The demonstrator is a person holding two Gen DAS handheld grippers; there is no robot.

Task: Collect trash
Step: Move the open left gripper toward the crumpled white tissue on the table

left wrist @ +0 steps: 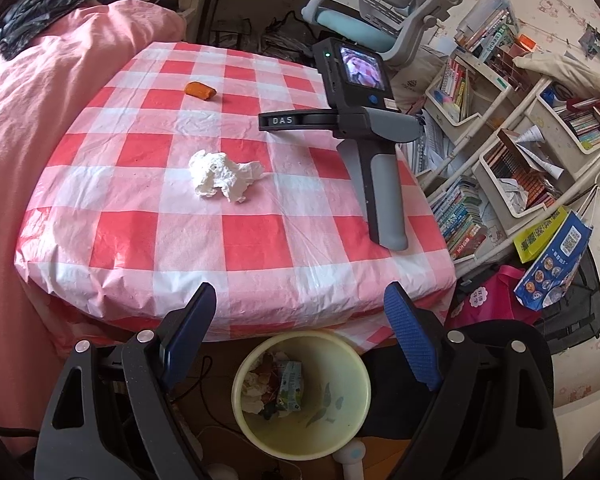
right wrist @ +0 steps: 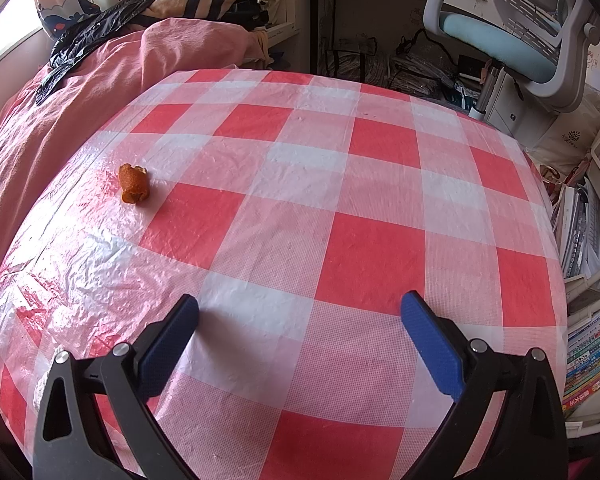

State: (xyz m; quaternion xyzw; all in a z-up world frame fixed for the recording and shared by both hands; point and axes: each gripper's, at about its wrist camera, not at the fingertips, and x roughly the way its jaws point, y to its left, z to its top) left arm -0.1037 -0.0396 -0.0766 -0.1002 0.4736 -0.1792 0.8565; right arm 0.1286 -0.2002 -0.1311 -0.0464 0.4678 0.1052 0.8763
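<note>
A crumpled white tissue (left wrist: 222, 176) lies mid-table on the red-and-white checked cloth (left wrist: 188, 236). Farther back sits a piece of orange peel (left wrist: 200, 90), which the right wrist view shows at the left (right wrist: 132, 184). My left gripper (left wrist: 300, 300) is open and empty, hanging over the table's near edge above a pale yellow bin (left wrist: 362, 384) on the floor that holds wrappers and tissues. My right gripper (right wrist: 300, 308) is open and empty too, low over the cloth. Its grey handle (left wrist: 384, 200) stands at the table's right side, with no hand showing on it.
Pink bedding (left wrist: 28, 128) borders the table on the left, with a black bag on it. A blue-and-grey office chair (left wrist: 384, 12) stands behind. Bookshelves (left wrist: 512, 152) and paper bags (left wrist: 552, 264) crowd the floor to the right.
</note>
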